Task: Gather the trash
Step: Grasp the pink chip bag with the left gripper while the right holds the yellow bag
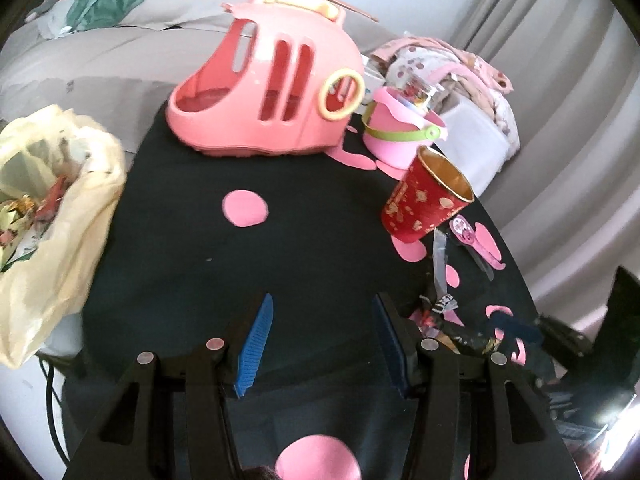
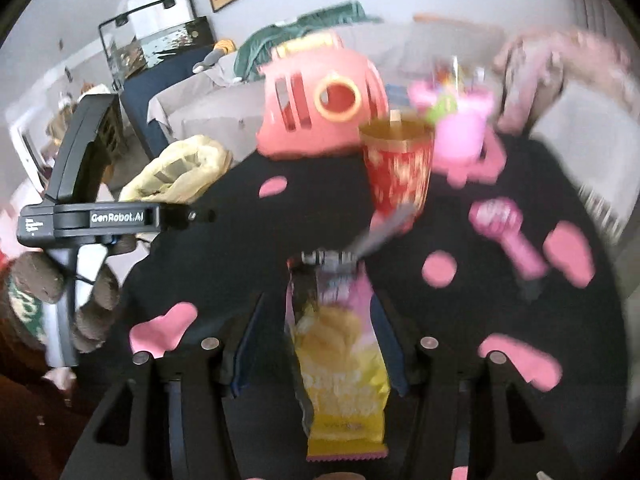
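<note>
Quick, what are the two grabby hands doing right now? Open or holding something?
Left gripper: open, holding nothing.
Right gripper: open, with the yellow snack wrapper between its fingers, not squeezed.

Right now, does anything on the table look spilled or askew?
A yellow snack wrapper lies flat on the black table between the right gripper's open fingers, uncollected. More scraps sit near the red cup.

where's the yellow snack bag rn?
Right wrist view: the yellow snack bag lies on the black table between the right gripper's open fingers, nearer than the red cup.
</note>
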A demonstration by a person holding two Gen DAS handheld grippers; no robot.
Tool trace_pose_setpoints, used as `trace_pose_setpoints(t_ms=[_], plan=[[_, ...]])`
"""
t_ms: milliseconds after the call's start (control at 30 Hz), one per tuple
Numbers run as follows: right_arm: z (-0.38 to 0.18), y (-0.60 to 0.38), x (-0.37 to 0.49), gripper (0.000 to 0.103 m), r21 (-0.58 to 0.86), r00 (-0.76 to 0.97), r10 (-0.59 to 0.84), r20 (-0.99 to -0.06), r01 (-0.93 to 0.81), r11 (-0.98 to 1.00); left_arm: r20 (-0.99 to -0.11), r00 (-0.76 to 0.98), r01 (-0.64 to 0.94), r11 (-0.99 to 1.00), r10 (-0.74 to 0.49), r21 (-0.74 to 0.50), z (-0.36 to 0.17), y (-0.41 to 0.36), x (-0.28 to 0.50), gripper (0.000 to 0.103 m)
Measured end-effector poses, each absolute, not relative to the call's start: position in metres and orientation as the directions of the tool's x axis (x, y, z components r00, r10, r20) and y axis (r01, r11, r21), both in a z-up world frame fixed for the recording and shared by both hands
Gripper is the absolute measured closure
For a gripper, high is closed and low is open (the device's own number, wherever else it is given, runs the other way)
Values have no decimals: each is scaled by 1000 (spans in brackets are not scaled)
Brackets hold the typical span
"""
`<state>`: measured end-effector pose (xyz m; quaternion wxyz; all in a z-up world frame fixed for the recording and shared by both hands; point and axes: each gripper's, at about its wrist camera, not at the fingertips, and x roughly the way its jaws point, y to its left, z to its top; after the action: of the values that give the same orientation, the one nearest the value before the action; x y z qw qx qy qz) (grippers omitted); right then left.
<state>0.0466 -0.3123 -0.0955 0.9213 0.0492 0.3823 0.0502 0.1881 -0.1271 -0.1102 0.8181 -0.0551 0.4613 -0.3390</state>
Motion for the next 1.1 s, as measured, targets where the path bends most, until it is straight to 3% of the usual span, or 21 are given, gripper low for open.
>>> trace_pose_setpoints(t_ms=[167,300,367,567,733,867,1100], plan=[[-95,-302,74,52,98,701,84,-708,-20,995,-697,381,465,777,-608,-424,-104,-105,190,50],[-118,-301,108,52,61,632,4,-775,68,996,-691,395,451,783,-605,-429,-100,-92,189,50],[-127,-304,114,59,71,621,5,-784,82,994,-689,390,451,779,-611,-435,-99,-89,187,50],[-99,-318,90,65,107,703,29,-710,68,992,-692,320,493,738,-647,-461,-101,-109,173,50],[-76,-348,54,65,58,745,-78,-663,156,986,-703,210,557,674,-680,-485,-106,-152,151,50],[-81,-380,25,65,76,744,-145,-652,255,964,-725,165,593,654,-669,-469,-115,-188,133,50],[-101,-413,-8,64,171,739,-138,-660,326,930,-771,131,562,688,-623,-460,-136,-225,130,50]])
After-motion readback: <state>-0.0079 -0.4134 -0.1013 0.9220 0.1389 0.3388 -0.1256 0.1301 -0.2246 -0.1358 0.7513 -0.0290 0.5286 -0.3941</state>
